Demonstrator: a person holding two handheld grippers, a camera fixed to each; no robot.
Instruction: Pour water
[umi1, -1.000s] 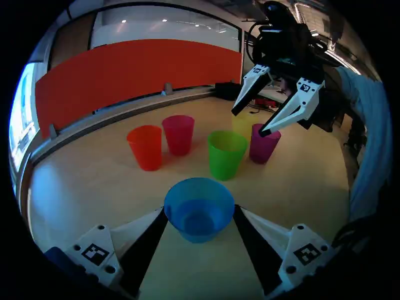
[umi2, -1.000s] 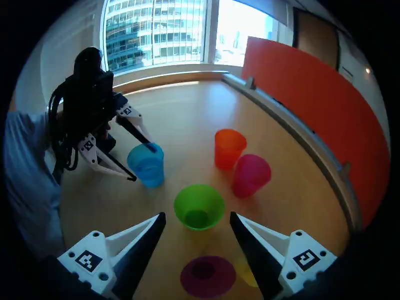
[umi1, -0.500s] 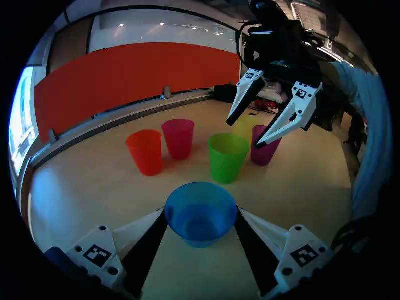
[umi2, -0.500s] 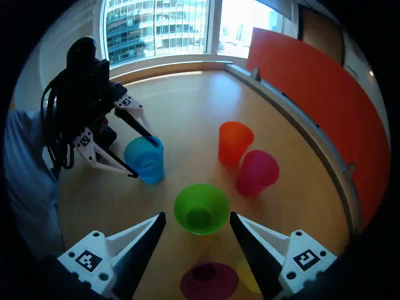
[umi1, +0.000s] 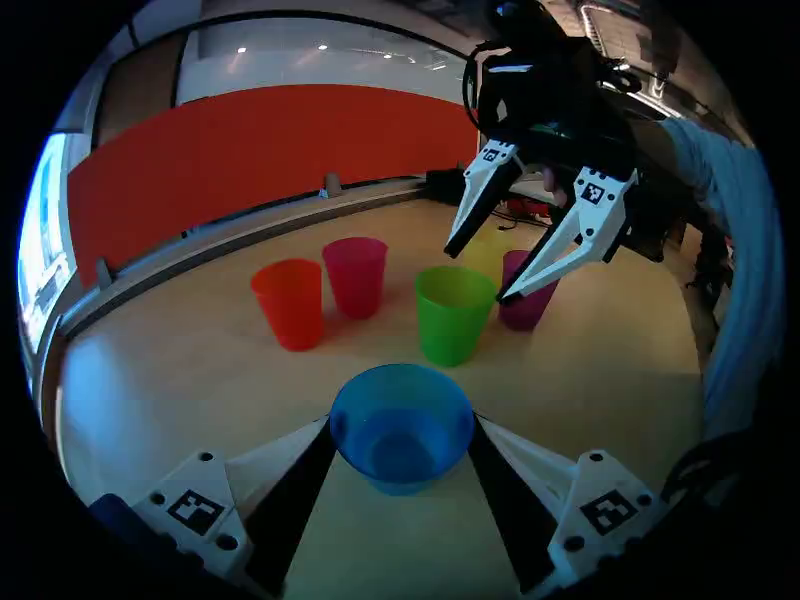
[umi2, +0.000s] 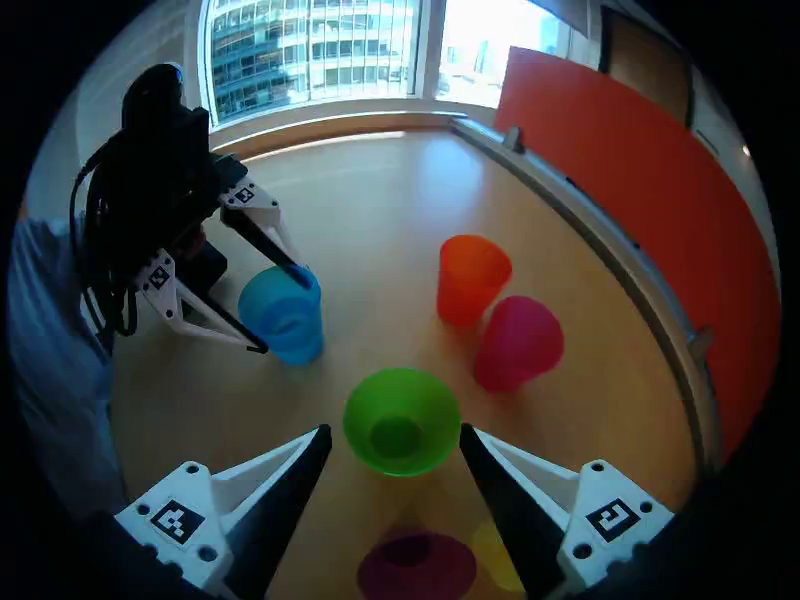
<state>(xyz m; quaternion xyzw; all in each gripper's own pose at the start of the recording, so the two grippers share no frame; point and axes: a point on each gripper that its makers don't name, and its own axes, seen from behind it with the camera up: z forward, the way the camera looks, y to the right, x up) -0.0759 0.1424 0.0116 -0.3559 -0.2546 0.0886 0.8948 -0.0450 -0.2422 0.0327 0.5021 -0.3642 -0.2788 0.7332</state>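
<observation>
Blue cup (umi1: 400, 445) sits upright between the fingers of the left gripper (umi1: 398, 420), which press on its sides, low over the wooden table (umi1: 180, 400). I cannot tell whether it holds water. The right gripper (umi1: 477, 275) hovers wide open and empty above the green cup (umi2: 400, 425). Farther out stand an orange cup (umi1: 290, 300), a pink cup (umi1: 356, 272) and a purple cup (umi1: 525, 305). Nothing looks poured yet: grasping seems done, while carrying and tipping remain.
</observation>
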